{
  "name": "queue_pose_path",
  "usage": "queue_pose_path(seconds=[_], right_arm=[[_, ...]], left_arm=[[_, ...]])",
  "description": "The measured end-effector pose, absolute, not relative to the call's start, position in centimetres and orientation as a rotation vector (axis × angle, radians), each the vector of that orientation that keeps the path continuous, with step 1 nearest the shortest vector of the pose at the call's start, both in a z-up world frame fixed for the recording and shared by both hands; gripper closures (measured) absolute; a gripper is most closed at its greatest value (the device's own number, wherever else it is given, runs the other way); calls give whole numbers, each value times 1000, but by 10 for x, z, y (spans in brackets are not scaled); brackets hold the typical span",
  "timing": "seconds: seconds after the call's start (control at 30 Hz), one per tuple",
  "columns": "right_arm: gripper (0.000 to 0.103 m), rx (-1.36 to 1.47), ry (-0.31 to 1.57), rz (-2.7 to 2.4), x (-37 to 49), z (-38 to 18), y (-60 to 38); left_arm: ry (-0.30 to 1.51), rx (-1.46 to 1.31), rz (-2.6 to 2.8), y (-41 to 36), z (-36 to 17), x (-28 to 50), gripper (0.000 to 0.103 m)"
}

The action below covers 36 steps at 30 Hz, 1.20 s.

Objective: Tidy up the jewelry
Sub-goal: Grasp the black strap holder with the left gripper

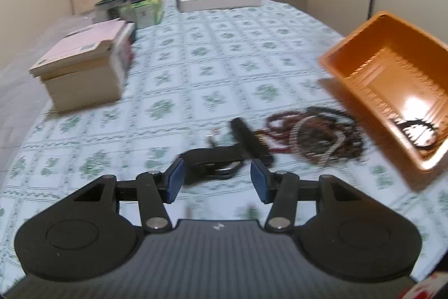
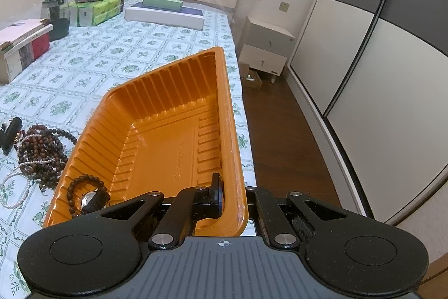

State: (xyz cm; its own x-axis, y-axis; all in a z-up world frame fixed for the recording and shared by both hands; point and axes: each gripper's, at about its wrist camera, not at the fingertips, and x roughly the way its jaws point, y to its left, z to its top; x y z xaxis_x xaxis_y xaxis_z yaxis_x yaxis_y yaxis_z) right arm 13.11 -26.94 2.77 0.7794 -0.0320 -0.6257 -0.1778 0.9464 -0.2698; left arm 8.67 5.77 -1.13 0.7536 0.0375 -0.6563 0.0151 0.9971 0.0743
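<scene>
An orange plastic tray (image 2: 156, 114) is tilted up off the bed, and my right gripper (image 2: 232, 203) is shut on its near rim. Inside the tray lie a dark bead bracelet (image 2: 81, 187) and a watch (image 2: 93, 199). The tray also shows in the left wrist view (image 1: 372, 66). A heap of brown bead necklaces and a pearl strand (image 1: 313, 136) lies on the sheet left of the tray. My left gripper (image 1: 217, 181) is open, just above a black watch (image 1: 218, 159) on the sheet.
The bed has a green floral sheet (image 1: 196, 69). Stacked boxes (image 1: 86, 60) stand at the left, tissue packs (image 2: 95, 7) and a white flat box (image 2: 165, 14) at the back. The bed edge and a wooden floor (image 2: 280, 125) are on the right.
</scene>
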Motion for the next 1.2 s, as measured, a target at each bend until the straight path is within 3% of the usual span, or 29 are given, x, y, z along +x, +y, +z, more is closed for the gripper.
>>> queue_pose_path(seconds=[0.43, 0.53, 0.67, 0.97, 1.2], right_arm=[[99, -331, 681, 71, 132, 27, -269], [99, -329, 682, 69, 132, 27, -269], [99, -329, 682, 68, 132, 27, -270], [99, -328, 682, 68, 132, 28, -271], [99, -329, 682, 68, 132, 28, -271]], left_arm=[[756, 234, 29, 79, -46, 120, 55], [753, 261, 14, 78, -49, 124, 62], [767, 264, -10, 76, -49, 127, 86], [711, 147, 12, 80, -41, 119, 95], [682, 45, 2, 82, -26, 112, 96]])
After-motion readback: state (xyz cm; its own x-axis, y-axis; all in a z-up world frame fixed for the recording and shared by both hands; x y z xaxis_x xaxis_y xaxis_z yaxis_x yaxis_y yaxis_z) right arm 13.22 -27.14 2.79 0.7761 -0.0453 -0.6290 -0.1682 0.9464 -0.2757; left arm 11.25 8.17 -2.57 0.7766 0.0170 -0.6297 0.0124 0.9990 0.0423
